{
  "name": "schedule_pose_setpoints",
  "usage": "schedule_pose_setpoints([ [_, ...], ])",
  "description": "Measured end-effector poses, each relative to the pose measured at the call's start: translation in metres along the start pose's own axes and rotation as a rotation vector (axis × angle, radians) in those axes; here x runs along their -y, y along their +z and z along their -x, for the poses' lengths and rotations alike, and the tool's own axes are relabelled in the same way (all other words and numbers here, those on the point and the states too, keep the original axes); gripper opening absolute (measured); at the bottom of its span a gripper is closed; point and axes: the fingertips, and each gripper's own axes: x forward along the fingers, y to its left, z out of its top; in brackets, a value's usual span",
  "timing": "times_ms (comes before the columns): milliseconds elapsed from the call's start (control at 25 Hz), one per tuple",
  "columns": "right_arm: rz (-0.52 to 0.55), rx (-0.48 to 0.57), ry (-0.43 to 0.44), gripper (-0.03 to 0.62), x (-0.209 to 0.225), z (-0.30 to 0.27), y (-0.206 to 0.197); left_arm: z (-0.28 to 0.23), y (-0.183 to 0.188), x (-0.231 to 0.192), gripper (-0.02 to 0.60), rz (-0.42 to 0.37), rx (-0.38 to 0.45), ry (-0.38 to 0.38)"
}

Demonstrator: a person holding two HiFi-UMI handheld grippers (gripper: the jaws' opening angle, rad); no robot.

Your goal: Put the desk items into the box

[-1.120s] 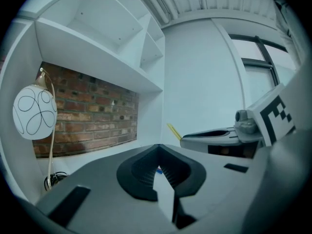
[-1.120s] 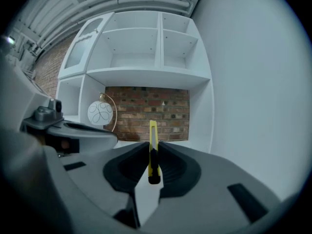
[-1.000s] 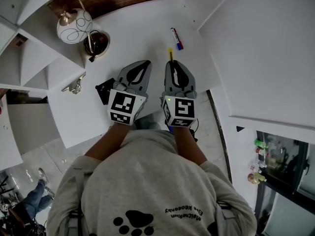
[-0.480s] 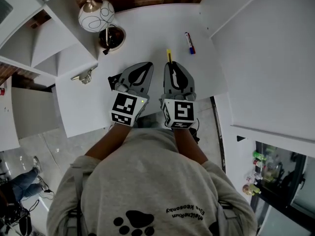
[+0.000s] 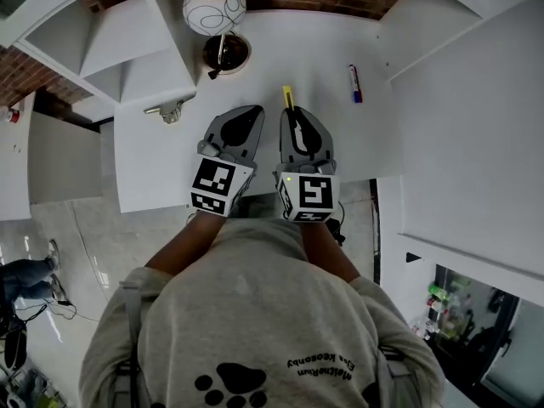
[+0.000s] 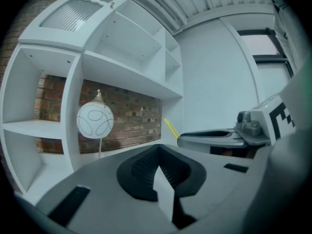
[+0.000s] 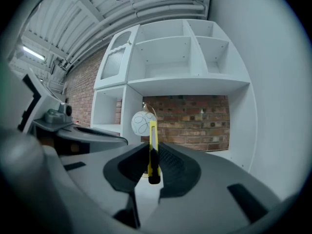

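The right gripper (image 7: 151, 152) is pinching a yellow utility knife (image 7: 153, 133) that is poking out past its jaw tips, while the left gripper (image 6: 156, 156) is holding its jaws together on nothing.

On the desk (image 5: 153, 172): lamp (image 5: 214, 7) at back, marker (image 5: 354, 83) to its right.

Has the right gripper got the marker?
No, the right gripper is shut on a yellow knife, while the marker lies apart from it on the desk.
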Motion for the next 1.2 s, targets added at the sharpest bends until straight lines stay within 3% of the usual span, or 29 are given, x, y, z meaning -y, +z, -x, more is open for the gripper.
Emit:
schedule_pose_setpoints([
  [720,0.017,-0.009,0.166,0.066,-0.073,-0.019,-0.004,0.055,-0.015,-0.048,0.006,0.031,-0.014,0.152],
  [1200,-0.002,-0.128,0.222,0.066,-0.090,-0.039,-0.058,0.059,-0.041,-0.066,0.008,0.061,-0.072,0.193],
])
